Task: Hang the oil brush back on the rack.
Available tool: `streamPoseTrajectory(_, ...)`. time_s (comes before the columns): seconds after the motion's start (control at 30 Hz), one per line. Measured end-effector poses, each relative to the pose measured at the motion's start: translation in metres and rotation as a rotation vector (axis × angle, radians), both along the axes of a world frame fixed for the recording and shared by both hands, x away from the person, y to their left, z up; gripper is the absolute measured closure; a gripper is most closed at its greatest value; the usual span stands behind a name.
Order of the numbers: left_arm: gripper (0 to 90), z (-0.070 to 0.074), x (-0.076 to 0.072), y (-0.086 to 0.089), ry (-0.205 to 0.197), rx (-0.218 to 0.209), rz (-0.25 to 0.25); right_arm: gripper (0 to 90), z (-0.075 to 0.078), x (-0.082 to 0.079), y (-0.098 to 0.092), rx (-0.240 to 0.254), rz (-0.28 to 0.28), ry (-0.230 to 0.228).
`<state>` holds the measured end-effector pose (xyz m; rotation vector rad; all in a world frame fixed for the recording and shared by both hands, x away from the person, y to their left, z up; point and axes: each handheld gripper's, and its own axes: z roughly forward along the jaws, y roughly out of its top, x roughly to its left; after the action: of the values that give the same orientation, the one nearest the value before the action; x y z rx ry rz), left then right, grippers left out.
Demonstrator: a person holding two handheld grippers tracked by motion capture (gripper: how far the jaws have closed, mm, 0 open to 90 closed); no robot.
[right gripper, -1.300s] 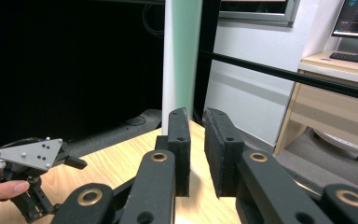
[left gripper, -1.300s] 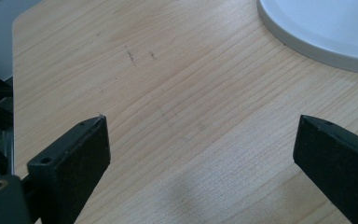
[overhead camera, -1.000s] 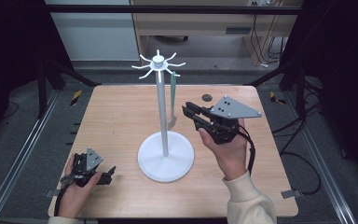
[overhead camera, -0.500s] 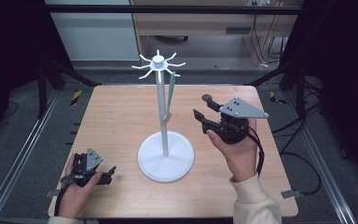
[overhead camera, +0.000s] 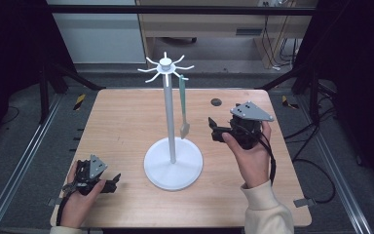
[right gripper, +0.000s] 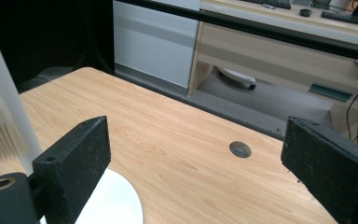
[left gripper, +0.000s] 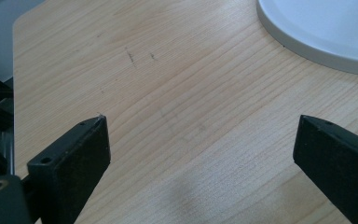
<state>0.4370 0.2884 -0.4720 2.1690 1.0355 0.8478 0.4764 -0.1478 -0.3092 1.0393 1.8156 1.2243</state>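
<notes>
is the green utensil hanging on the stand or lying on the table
Hanging. The green utensil dangles from a hook at the top of the white stand, its head above the base; the open right gripper is beside it, holding nothing.

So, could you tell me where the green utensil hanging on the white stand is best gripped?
Probably low on the slim handle of the green utensil, just above its pale head. It hangs straight down from a hook, beside the pole of the white stand, so come level from the right, where the right gripper stands open, jaws either side of the handle.
</notes>
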Motion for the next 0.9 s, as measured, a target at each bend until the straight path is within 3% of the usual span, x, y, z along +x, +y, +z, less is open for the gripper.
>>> streamPoseTrajectory(0.3,3.3,0.000,0.000,0.000,-0.001,-0.001,-0.001,7.3,-0.020,0.010,-0.014,0.005,-0.018,0.017)
streamPoseTrajectory(0.73,3.3,0.001,0.000,0.000,-0.002,0.000,-0.006,10.6,-0.061,0.029,-0.038,-0.035,-0.072,0.112)
streamPoseTrajectory(0.9,3.3,0.001,0.000,0.000,-0.004,-0.008,-0.008,11.0,-0.078,0.036,-0.044,-0.038,-0.079,0.168)
